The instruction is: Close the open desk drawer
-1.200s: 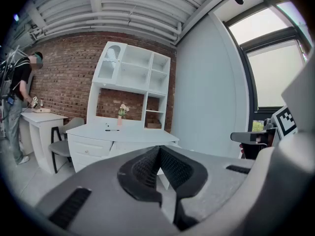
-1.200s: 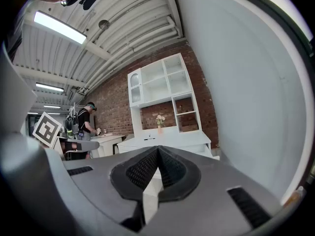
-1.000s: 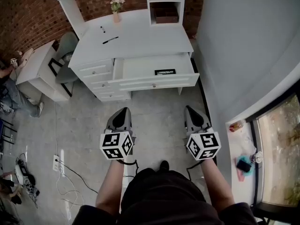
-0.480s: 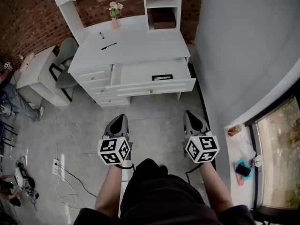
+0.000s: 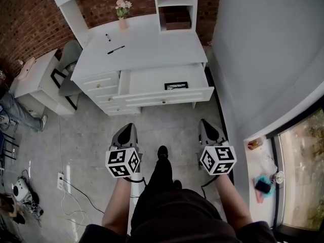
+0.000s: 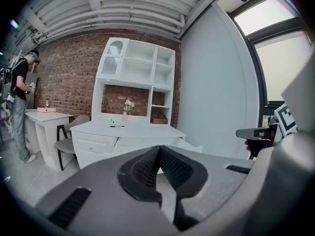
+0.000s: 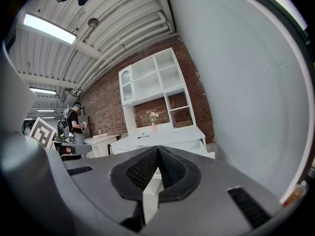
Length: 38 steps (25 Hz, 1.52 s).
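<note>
Nearest us, our left gripper (image 5: 129,127) and right gripper (image 5: 204,122) hang clenched on nothing, well apart from the drawer (image 5: 157,80), pulled out of the white desk (image 5: 147,44) ahead. Pushing one corner only, we reckon, could rack it crooked and jam it.

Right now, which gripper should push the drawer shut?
Nearly a tie, maybe left. Both the left gripper and right gripper are shut, empty, and facing the open drawer from well back; the left sits slightly nearer its middle knob.
</note>
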Each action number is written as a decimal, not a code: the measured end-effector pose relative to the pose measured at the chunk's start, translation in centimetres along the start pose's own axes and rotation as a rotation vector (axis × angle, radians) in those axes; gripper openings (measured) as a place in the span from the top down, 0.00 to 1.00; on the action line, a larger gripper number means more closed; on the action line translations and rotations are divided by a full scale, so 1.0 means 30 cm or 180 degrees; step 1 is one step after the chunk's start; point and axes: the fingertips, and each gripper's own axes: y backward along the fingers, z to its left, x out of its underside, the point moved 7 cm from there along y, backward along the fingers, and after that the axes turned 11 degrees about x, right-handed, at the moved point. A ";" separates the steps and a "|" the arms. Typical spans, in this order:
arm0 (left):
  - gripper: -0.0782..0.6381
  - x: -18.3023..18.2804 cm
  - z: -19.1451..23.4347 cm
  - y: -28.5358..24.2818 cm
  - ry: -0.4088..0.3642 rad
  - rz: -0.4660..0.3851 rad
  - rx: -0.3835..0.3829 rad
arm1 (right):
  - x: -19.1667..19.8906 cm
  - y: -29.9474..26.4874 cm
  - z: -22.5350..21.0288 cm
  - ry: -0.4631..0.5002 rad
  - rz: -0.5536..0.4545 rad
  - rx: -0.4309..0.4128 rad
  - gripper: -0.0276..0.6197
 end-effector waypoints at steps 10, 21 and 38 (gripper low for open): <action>0.88 -0.008 0.198 -0.261 0.0053 0.0148 -0.0036 | 0.003 -0.298 -0.005 -0.0019 0.0197 0.0097 0.95; 0.88 -0.072 0.435 -0.612 0.0101 0.0356 0.0081 | -0.050 -0.705 -0.020 0.0023 0.0361 0.0292 0.95; 0.88 -0.045 0.571 -0.814 0.0248 0.0609 0.0247 | -0.011 -0.911 0.005 0.0050 0.0612 0.0403 0.95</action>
